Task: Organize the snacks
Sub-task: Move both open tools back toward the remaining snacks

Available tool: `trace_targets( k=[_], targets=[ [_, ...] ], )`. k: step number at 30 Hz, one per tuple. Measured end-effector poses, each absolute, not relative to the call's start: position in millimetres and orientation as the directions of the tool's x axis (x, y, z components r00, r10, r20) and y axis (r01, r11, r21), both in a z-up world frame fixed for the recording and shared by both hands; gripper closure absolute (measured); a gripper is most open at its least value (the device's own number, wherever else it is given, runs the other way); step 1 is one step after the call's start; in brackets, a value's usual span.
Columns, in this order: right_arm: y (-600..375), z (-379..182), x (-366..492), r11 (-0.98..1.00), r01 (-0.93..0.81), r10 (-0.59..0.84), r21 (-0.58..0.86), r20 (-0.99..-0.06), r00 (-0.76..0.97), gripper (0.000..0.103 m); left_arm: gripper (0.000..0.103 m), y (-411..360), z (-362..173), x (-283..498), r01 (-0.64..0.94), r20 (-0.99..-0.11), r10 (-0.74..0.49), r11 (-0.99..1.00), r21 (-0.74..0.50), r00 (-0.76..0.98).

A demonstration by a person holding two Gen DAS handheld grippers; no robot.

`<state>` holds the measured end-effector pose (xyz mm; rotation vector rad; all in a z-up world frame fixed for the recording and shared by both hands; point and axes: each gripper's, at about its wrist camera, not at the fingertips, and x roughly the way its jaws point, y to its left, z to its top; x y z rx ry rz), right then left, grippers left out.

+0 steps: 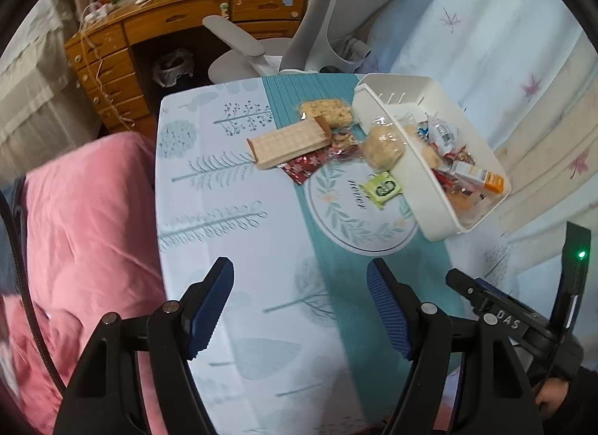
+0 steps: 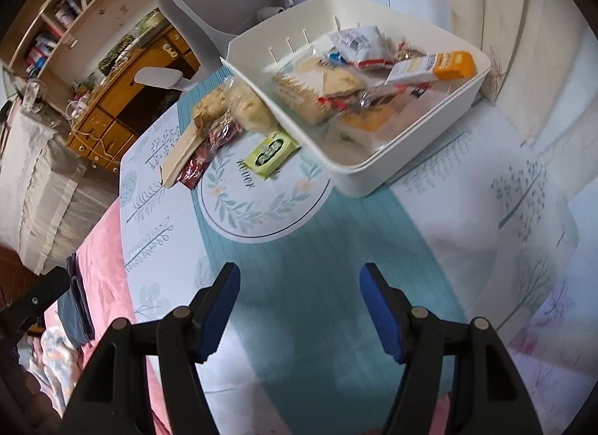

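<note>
A white bin point(image 1: 441, 233) point(image 2: 373, 173) stands at the table's right side and holds several wrapped snacks, among them an orange-ended box point(image 1: 489, 181) point(image 2: 448, 65). Loose on the cloth to its left lie a green packet point(image 1: 381, 188) point(image 2: 271, 153), a pale wafer pack point(image 1: 287, 145) point(image 2: 183, 158), a red wrapper point(image 1: 302, 167) point(image 2: 194, 169), a round rice cake point(image 1: 385, 149) point(image 2: 250, 110) and a puffed-rice bar point(image 1: 329, 110) point(image 2: 209, 104). My left gripper point(image 1: 299, 267) hovers open and empty over the near cloth. My right gripper point(image 2: 299, 272) is likewise open and empty, short of the snacks.
The table carries a white and teal leaf-print cloth point(image 1: 231, 181). Pink bedding point(image 1: 86, 218) borders its left edge. A grey office chair point(image 1: 336, 24) and a wooden desk point(image 1: 123, 46) stand behind. Pale patterned fabric point(image 1: 523, 61) hangs to the right of the bin.
</note>
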<state>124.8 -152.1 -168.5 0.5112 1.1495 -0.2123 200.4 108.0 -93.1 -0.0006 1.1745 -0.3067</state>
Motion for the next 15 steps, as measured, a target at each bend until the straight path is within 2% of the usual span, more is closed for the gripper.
trace_targets(
  k=[8, 10, 15],
  targets=[
    [-125, -172, 146, 0.824, 0.481, 0.095, 0.300, -0.909, 0.405, 0.036, 0.030, 124, -110, 233, 0.287, -0.918, -0.238, 0.947, -0.146, 0.317],
    [-123, -176, 151, 0.805, 0.503, 0.105, 0.313, -0.911, 0.399, 0.036, 0.024, 125, -114, 242, 0.292, -0.921, -0.236, 0.945, -0.144, 0.309],
    [-116, -193, 168, 0.777, 0.550, 0.097, 0.306, -0.922, 0.376, 0.036, 0.024, 125, -126, 270, 0.310, -0.931, -0.213, 0.943, -0.117, 0.296]
  ],
)
